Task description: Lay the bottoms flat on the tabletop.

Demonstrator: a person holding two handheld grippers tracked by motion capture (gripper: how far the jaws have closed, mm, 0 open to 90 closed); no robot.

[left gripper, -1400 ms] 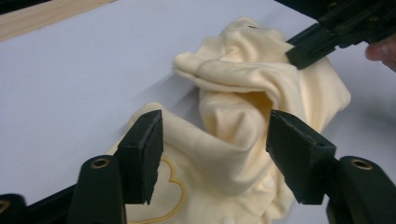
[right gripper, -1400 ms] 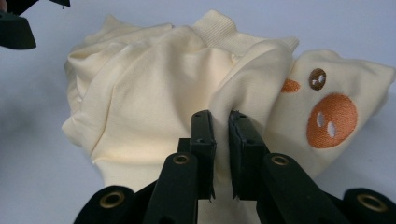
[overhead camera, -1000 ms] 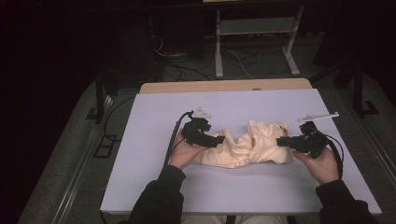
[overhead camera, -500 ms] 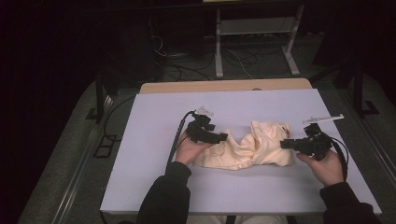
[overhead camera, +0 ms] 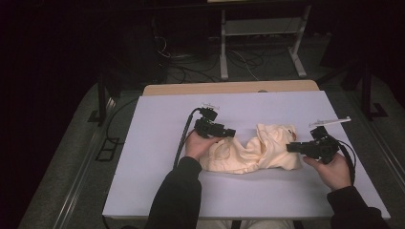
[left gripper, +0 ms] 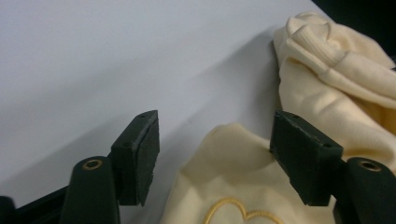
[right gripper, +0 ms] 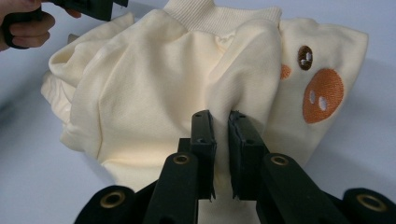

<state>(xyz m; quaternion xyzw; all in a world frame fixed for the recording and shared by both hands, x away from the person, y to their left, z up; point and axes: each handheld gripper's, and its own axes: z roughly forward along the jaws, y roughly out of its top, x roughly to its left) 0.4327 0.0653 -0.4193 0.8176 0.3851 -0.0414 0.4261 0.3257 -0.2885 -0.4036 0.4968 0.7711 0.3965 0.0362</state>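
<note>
A cream sweatshirt (overhead camera: pixel 253 151) lies crumpled in the middle of the white table (overhead camera: pixel 157 143). In the right gripper view its ribbed collar (right gripper: pixel 219 14) and an embroidered orange face (right gripper: pixel 322 95) show. My right gripper (right gripper: pixel 221 126) is shut on a fold of the cloth at the sweatshirt's right end, where it sits in the high view (overhead camera: pixel 291 147). My left gripper (overhead camera: pixel 230 132) hovers at the upper left edge of the sweatshirt. Its jaws stand wide open (left gripper: pixel 215 149) over a cream fold (left gripper: pixel 233 186) with yellow stitching, gripping nothing.
The table's wooden far edge (overhead camera: pixel 229 88) lies beyond the white sheet. Behind it on the dark floor stand a metal frame (overhead camera: pixel 260 28) and loose cables (overhead camera: pixel 191 71). The person's other hand (right gripper: pixel 25 28) shows past the sweatshirt in the right gripper view.
My left gripper has moved a little toward the far side, off the sweatshirt's left part. The right gripper has drawn slightly rightward with the cloth, and the sweatshirt lies more stretched out.
</note>
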